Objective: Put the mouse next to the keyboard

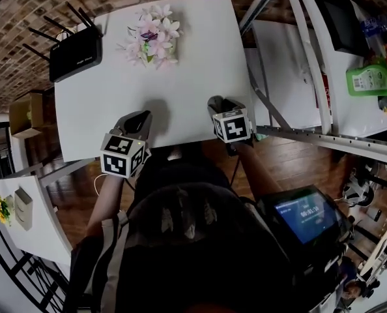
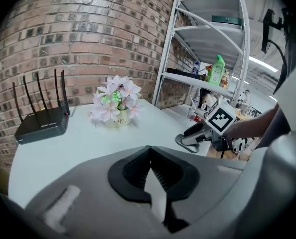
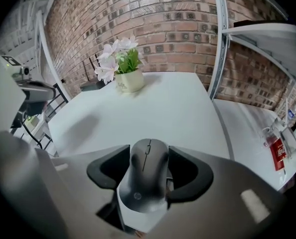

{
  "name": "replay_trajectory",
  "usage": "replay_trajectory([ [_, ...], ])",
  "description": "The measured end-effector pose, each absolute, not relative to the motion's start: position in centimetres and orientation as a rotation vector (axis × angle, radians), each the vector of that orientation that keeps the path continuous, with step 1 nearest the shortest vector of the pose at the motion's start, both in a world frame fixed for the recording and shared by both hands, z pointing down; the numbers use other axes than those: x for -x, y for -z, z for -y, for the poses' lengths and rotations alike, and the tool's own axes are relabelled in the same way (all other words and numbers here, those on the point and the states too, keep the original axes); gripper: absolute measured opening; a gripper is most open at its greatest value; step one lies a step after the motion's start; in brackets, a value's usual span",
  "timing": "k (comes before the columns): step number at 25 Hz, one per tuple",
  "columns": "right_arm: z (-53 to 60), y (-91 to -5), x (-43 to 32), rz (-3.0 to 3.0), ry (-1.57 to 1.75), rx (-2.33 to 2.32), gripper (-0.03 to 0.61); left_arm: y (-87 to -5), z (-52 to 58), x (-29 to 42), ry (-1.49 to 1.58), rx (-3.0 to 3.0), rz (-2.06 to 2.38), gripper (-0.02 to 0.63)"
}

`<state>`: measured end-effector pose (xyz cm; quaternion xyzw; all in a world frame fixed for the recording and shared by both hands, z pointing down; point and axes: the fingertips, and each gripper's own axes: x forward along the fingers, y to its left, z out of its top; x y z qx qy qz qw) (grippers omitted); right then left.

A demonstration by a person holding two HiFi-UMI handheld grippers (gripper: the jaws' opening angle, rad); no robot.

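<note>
The fingers of the right gripper point(image 3: 148, 158) clamp the dark mouse point(image 3: 149, 176) by its sides, nose forward over the near edge of the white surface point(image 1: 200, 70), seemingly ready for placing though no keyboard is visible, while the left gripper point(image 2: 150, 172) hovers alongside, fingers closed on nothing.

Plain white table point(image 1: 180, 96). The flowers point(image 1: 152, 34) are pale pink and white, the router point(image 1: 75, 57) beside the flowers black, the mouse point(image 3: 148, 176) dark grey.
</note>
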<state>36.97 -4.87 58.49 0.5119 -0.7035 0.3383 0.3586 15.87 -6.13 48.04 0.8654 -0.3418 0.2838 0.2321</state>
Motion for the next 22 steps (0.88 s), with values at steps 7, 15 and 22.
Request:
replay_trajectory([
  [7,3.6,-58.2,-37.0,1.76,-0.879,-1.358,0.252,-48.2,6.8,-13.5,-0.747,-2.381,0.918,0.003],
  [15,3.2,-58.1,-37.0,1.725,-0.85,-1.421,0.213,-48.3,6.8,-12.1,-0.735,-2.393,0.895,0.003],
  [22,3.1,-58.2,-36.4,1.711,-0.886,-1.443,0.215,-48.6,6.4,-10.6,-0.724,-2.385,0.897,0.002],
])
